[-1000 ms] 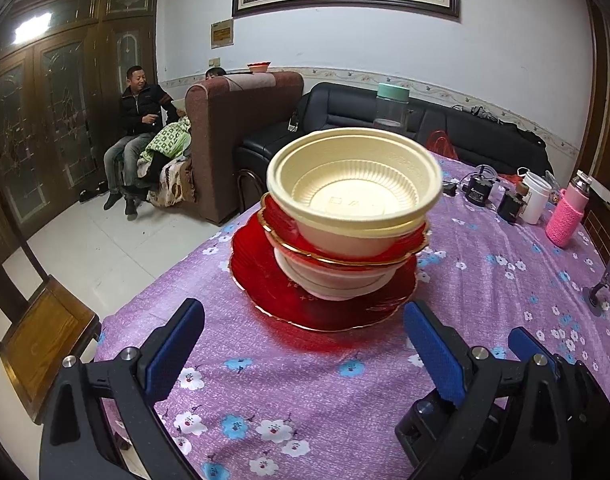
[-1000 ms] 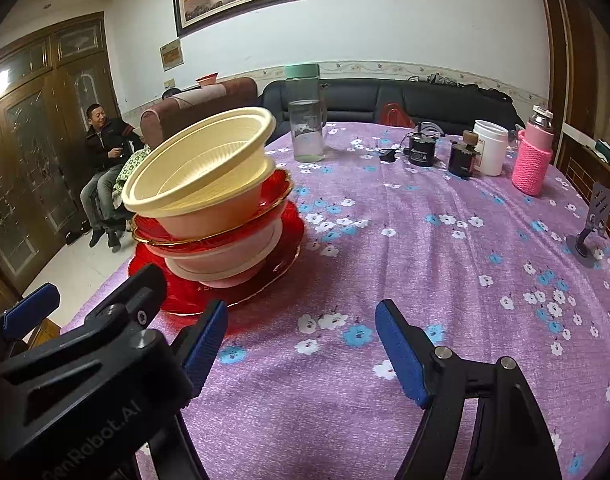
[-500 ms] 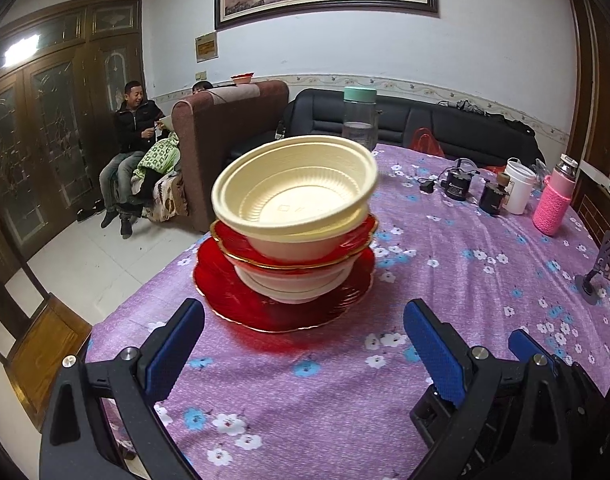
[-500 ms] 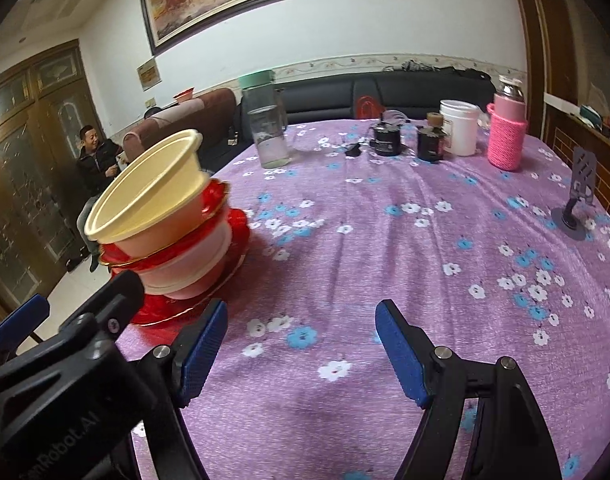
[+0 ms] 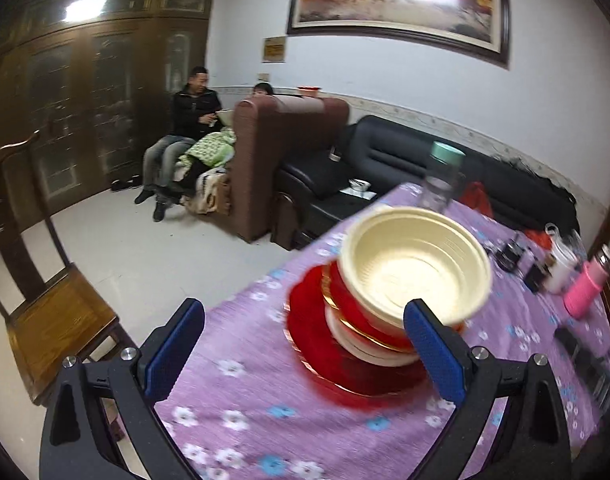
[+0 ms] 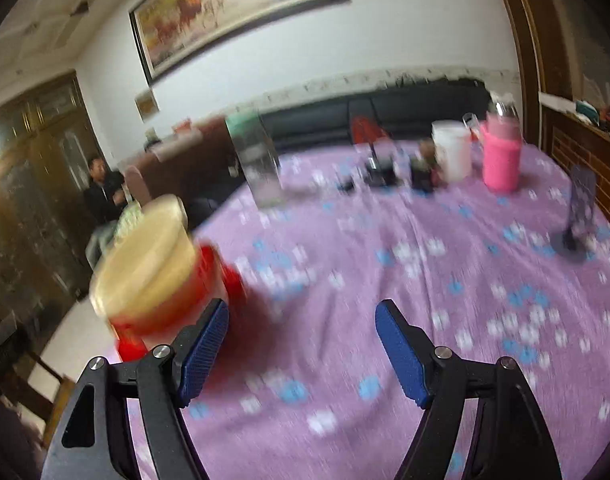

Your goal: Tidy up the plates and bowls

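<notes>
At the far left of the left wrist view we see a wooden chair (image 5: 53, 316) on the pale floor, and beyond it a man in a dark jacket (image 5: 185, 136) seated beside a brown armchair (image 5: 281, 160). Our left gripper (image 5: 305, 356) has its blue-padded fingers spread wide and holds nothing. Its right pad lies in front of the near right edge of the stack. The stack stands on the purple flowered tablecloth (image 5: 241, 396): a wide red gold-rimmed plate (image 5: 317, 344) at the bottom, then a white bowl (image 5: 369, 350), a smaller red plate (image 5: 345, 296), and a cream plastic bowl (image 5: 413, 264) on top. A clear bottle with a green cap (image 5: 441, 176) stands farther back, and a pink sleeved flask (image 5: 585, 292) sits at the right.

In the blurred right wrist view, the same stack (image 6: 153, 268) sits at the left, just past the left pad of our right gripper (image 6: 303, 352), whose fingers are also apart and empty. A white cup (image 6: 451, 152) stands at the table's far right.
</notes>
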Available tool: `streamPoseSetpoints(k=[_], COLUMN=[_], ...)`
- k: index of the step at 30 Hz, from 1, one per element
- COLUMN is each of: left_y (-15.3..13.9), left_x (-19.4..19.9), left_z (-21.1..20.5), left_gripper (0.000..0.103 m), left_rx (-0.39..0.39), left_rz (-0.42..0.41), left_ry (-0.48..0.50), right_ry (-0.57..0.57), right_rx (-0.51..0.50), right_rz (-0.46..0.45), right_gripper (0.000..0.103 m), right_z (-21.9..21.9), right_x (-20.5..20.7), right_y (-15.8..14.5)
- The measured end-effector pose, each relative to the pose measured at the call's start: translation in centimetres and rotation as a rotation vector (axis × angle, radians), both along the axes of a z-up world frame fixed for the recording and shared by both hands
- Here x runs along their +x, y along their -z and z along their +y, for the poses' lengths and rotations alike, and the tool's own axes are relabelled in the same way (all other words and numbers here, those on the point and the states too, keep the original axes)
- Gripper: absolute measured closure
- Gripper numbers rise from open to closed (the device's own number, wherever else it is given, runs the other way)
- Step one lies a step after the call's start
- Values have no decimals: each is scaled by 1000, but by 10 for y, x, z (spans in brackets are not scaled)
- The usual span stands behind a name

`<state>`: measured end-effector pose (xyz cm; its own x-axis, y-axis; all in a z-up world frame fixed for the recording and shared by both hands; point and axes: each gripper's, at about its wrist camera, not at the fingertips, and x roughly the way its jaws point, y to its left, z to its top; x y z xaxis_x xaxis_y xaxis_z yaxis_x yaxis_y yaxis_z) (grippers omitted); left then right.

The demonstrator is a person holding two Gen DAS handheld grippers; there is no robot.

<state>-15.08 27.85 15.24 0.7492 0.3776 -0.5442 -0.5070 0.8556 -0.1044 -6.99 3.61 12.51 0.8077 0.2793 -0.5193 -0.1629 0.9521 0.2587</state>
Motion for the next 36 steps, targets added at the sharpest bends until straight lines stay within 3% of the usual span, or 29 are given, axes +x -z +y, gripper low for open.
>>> streamPoseSetpoints(k=[3, 8, 12, 15, 18, 22, 27, 31, 34, 36], left_y=[-1, -1, 3, 6, 11, 13, 17, 23, 28, 37], left_x=[-7, -14, -18, -20, -19, -19, -22, -26, -20, -11], left_z=[10, 18, 26, 29, 35, 38, 27, 3, -17, -31], left_gripper=[3, 3, 3, 3, 3, 3, 3, 3, 1, 0], left_rx=[-1, 2, 6, -4, -21, -30, 4, 41, 50, 82], left_rz=[1, 0, -6, -3, 3, 3, -12, -45, -31, 45], left_ry=[-7, 9, 16, 24, 27, 30, 30, 34, 70, 46], right_ry=[-15, 8, -18, -53, -73, -39, -35, -42, -43, -21], right_rx=[-81, -315, -499, -568, -562, -546, -397, -223, -209, -202], right_rz=[-19, -49, -23, 19, 25, -77, -128, -122, -122, -111], right_gripper=[23, 23, 23, 23, 23, 23, 19, 14, 13, 13], right_z=[28, 85, 132, 153, 157, 148, 105, 64, 57, 52], right_x=[31, 77, 101, 109, 107, 85, 33, -18, -41, -48], right_y=[-26, -51, -42, -27, -24, -43, -56, -33, -7, 13])
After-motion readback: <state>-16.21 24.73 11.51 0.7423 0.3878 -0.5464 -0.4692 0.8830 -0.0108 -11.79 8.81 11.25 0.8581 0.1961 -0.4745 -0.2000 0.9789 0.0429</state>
